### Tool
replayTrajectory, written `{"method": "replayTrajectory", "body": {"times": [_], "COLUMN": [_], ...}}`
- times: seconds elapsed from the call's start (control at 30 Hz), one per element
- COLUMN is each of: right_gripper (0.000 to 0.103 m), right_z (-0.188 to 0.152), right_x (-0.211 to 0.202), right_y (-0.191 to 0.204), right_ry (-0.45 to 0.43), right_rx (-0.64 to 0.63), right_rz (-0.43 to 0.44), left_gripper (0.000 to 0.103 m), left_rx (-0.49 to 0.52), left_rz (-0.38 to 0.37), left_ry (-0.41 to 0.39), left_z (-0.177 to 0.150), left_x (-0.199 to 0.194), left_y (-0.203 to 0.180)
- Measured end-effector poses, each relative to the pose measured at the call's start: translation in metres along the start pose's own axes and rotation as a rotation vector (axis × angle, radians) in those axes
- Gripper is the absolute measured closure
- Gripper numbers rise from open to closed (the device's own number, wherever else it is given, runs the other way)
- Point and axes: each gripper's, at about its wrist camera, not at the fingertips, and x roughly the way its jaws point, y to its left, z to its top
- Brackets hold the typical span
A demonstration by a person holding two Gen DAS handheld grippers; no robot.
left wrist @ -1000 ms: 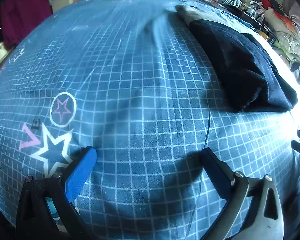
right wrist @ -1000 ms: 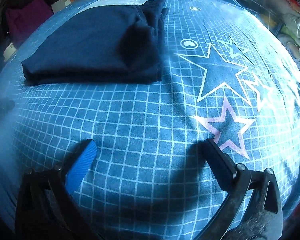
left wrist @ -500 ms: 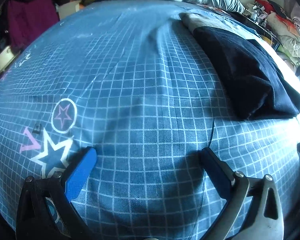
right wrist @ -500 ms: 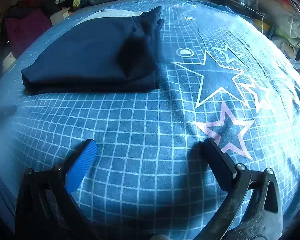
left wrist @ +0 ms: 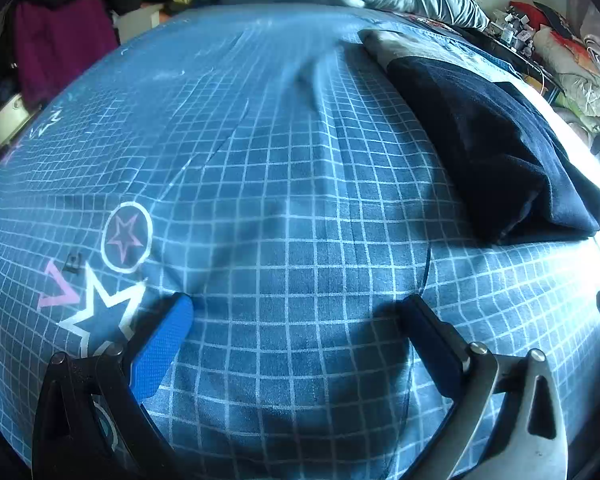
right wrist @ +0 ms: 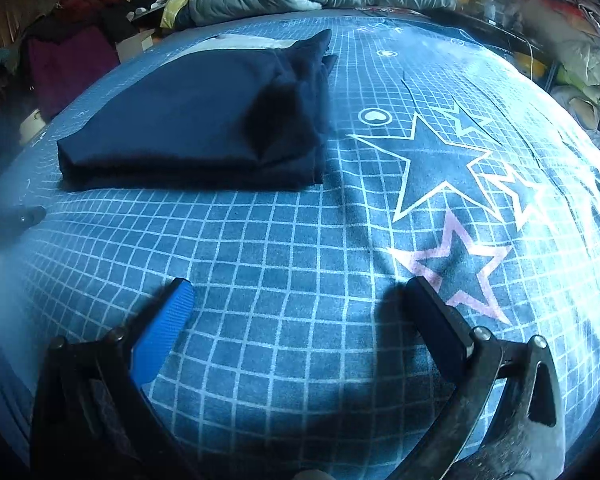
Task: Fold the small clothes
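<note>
Grabbing that soft, floppy folded navy garment [right wrist: 188,128] upper left? Pinch its thick near edge; your left gripper [left wrist: 296,312] and right gripper [right wrist: 298,292] both gape wide, empty.

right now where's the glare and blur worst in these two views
Left wrist view: the right edge blows out white past the folded navy garment. Right wrist view: hazy blur fogs the left edge, glare washes the star-print bedspread at right; both bulge from fisheye.
</note>
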Motion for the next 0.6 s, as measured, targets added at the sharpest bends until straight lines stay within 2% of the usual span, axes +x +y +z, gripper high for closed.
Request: {"method": "replayTrajectory", "body": {"times": [0.6], "right_gripper": [0.0], "right_z": [-0.0037], "right_x": [-0.0064], "right_y": [-0.0061], "right_ry": [-0.048], "right_rx": [0.015], "right_rz": [0.03], "left_gripper": [0.0], "left_rx": [0.001], "left_rz": [0.002], "left_ry": [-0.003], "left_z": [0.0007], "left_x": [0.0011], "left_y": [0.0015]}}
